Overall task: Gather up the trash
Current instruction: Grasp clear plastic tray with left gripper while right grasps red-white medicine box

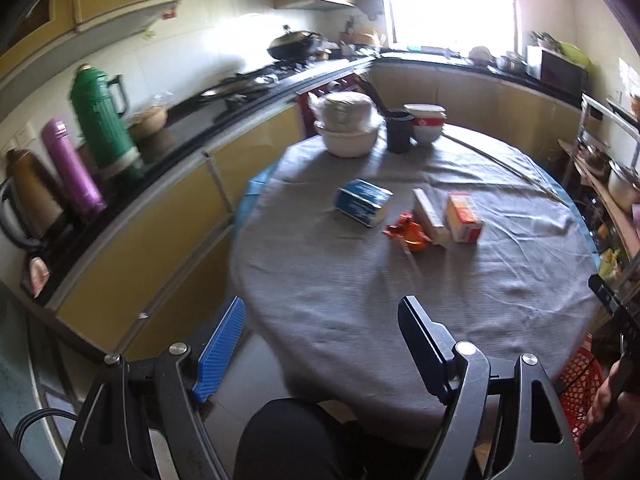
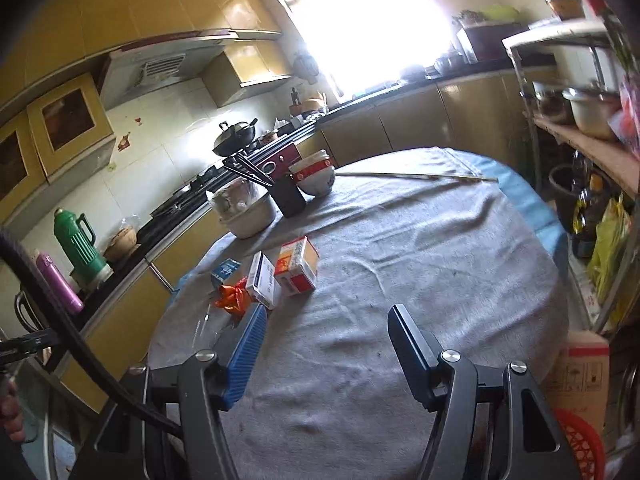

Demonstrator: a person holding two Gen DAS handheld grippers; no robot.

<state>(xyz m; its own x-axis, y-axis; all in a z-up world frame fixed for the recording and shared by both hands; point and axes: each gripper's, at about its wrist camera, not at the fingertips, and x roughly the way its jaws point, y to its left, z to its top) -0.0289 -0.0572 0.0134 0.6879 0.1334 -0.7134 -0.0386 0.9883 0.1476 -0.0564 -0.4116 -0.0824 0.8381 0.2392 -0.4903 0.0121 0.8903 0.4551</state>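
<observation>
On the round table with a grey cloth (image 1: 360, 300) lie pieces of trash: a blue-white carton (image 1: 362, 202) (image 2: 225, 271), a crumpled orange wrapper (image 1: 408, 234) (image 2: 232, 298), a slim white box (image 1: 430, 216) (image 2: 263, 280) and an orange-white box (image 1: 463, 218) (image 2: 297, 266). My left gripper (image 1: 320, 350) hangs open above the table's near edge, well short of the trash, nothing between its fingers. My right gripper (image 2: 326, 352) is open and empty over the cloth, its blue finger (image 2: 246, 356) just in front of the wrapper.
Stacked bowls (image 1: 347, 126), a black chopstick cup (image 1: 399, 130) and more bowls (image 1: 426, 122) stand at the table's far side, with a long thin stick (image 2: 416, 176). A red basket (image 2: 580, 444) and a cardboard box (image 2: 582, 372) sit low right. Thermoses (image 1: 104, 128) line the counter.
</observation>
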